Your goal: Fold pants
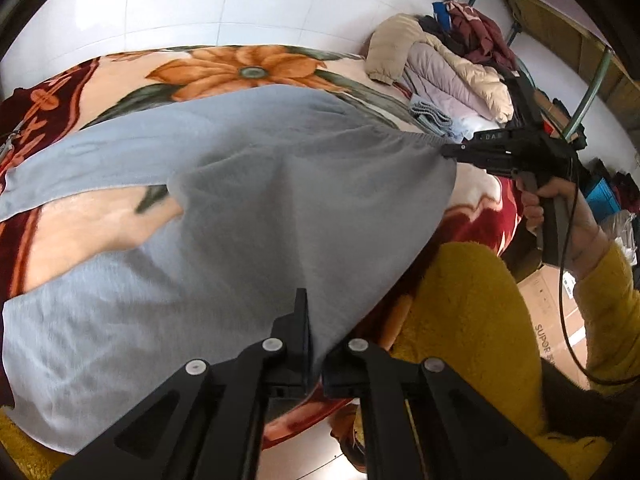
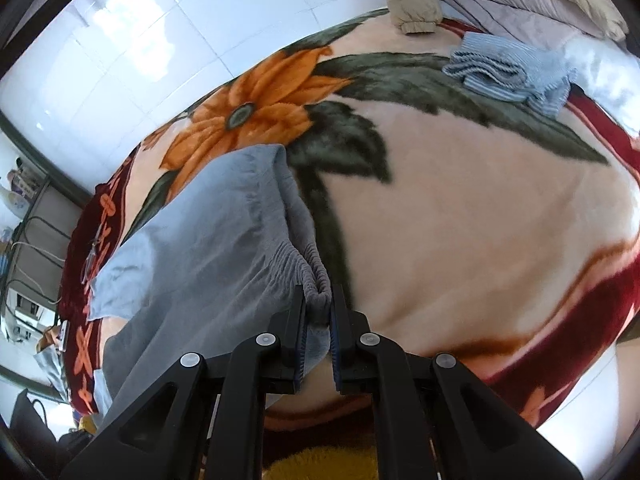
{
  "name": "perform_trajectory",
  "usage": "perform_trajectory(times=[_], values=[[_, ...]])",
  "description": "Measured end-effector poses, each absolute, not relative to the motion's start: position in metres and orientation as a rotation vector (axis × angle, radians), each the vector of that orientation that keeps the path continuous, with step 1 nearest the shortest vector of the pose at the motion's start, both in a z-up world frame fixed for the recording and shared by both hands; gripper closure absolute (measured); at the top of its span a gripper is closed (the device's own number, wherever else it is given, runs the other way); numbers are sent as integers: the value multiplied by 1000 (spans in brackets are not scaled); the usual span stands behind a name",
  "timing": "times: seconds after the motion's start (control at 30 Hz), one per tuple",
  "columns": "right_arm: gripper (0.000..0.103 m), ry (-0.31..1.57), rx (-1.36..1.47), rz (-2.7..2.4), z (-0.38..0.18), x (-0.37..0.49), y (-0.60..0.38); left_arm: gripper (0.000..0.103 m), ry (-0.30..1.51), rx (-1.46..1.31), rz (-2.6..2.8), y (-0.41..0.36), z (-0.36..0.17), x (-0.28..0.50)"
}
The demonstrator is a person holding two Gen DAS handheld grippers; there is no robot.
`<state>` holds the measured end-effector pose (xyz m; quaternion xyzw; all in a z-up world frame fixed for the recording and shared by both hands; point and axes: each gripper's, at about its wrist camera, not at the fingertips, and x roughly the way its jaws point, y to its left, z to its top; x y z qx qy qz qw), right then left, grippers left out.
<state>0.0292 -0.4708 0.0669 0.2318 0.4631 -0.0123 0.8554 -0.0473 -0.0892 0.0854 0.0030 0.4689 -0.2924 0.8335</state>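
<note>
In the left wrist view the left gripper [image 1: 310, 320] sits at the bottom, its jaws pinched together on an edge of the pants [image 1: 224, 216]; one finger shows against the cloth and the other is hidden behind it. The pants are pale blue-grey, soft and fleecy, and spread across the blanket [image 1: 92, 232] with both legs running off to the left and a gap of blanket between them. Just right of the gripper is the person's yellow fleece top [image 1: 472, 304].

Further right, a hand [image 1: 538, 208] in a yellow sleeve [image 1: 608, 300] grips the handle of the right gripper [image 1: 450, 151], whose tip meets the waistband at the pants' right corner. White letters on top of that gripper read roughly "DAE"; they are small and not sure. A black cable [image 1: 568, 280] loops down from it. Below the sleeve stands a cardboard box [image 1: 552, 312] printed "SUPOR".

In the right wrist view the right gripper [image 2: 318, 312] has its jaws narrowed onto the gathered elastic waistband [image 2: 304, 268], the cloth bunched between the blue-edged pads. The pants fall away to the left over the blanket, which bears a large orange flower [image 2: 244, 116] with dark green leaves and a dark red border.

Beyond, on the far side of the blanket, lie a folded blue striped cloth [image 2: 504, 70] and a heap of padded jackets [image 1: 448, 68]. White floor tiles [image 2: 160, 40] lie behind.
</note>
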Motion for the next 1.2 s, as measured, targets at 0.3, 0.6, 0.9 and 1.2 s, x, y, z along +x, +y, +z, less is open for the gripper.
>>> perform_trajectory(times=[0.3, 0.6, 0.9, 1.2], values=[[92, 994, 397, 15, 80, 107, -437, 99, 925, -43, -514, -70, 120, -4], [59, 989, 276, 53, 81, 155, -425, 99, 991, -115, -389, -49, 97, 51], [49, 1032, 16, 238, 72, 169, -407, 99, 1065, -161, -291, -33, 72, 75], [49, 1091, -128, 291, 43, 210, -377, 99, 1114, -173, -268, -30, 45, 83]])
